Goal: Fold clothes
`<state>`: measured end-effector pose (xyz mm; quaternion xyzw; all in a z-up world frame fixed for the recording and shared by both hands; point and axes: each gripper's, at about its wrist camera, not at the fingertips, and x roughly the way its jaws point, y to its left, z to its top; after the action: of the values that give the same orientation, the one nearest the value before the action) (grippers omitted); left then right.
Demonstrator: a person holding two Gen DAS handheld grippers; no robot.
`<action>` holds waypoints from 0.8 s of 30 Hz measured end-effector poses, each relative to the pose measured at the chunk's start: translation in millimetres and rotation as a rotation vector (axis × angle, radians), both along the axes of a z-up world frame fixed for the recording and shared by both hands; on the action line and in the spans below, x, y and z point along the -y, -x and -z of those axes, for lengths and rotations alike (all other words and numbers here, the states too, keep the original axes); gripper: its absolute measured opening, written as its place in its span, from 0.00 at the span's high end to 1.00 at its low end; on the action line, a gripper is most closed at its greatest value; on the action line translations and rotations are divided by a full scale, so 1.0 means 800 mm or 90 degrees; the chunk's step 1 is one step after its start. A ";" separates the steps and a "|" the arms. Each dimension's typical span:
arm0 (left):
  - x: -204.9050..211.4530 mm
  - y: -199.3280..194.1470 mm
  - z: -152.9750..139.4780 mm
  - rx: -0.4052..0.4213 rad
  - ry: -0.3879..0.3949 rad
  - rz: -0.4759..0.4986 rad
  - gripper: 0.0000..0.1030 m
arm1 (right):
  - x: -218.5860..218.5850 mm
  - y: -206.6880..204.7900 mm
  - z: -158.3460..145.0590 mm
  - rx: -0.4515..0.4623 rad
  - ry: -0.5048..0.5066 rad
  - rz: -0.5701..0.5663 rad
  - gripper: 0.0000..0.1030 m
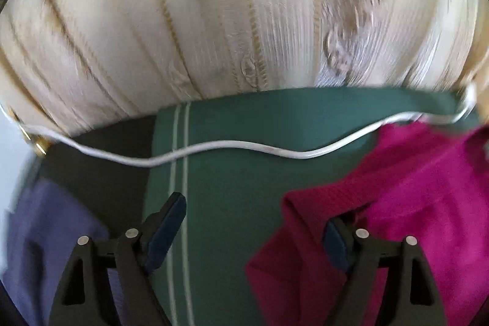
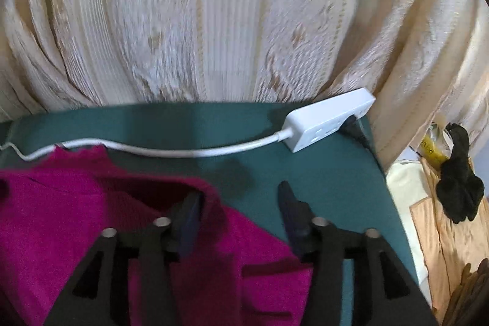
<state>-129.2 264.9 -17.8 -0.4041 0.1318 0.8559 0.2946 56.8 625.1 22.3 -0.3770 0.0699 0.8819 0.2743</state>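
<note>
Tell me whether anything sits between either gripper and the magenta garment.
Nothing visible does. The left gripper is open with the magenta garment already at its right finger. The right gripper is open directly over the garment's edge. The white cable lies farther back on the green cloth, beyond the garment.

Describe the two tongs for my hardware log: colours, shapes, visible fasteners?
Both look alike. The left tongs and right tongs have matte black plastic frames with triangular cut-outs, two round silver pins on each side, and dark blue flat pads on the fingers. No markings, cables or sleeves of their own show.
</note>
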 end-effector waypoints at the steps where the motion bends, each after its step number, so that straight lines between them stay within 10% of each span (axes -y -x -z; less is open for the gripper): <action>1: 0.007 0.002 -0.004 0.025 -0.029 0.003 0.17 | 0.000 -0.008 -0.007 -0.014 0.007 -0.007 0.38; 7: 0.039 0.005 -0.016 0.130 -0.135 -0.011 0.09 | 0.001 -0.029 -0.016 -0.040 0.058 -0.035 0.35; 11: 0.021 -0.006 -0.008 0.148 -0.096 0.038 0.09 | -0.005 -0.026 -0.007 -0.039 0.158 -0.091 0.35; 14: 0.006 -0.022 -0.004 0.123 -0.038 0.057 0.09 | 0.000 -0.028 -0.009 -0.058 0.205 -0.149 0.35; 20: 0.037 -0.009 -0.021 0.129 -0.155 -0.013 0.09 | 0.001 -0.035 -0.021 -0.095 0.186 -0.142 0.33; 24: 0.039 -0.018 -0.029 0.066 -0.132 -0.009 0.09 | 0.005 -0.035 -0.016 -0.067 0.148 -0.140 0.33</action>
<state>-114.9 233.8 5.8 -0.4162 0.0243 0.8450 0.3348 84.8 621.2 34.7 -0.3645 0.1439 0.9113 0.1263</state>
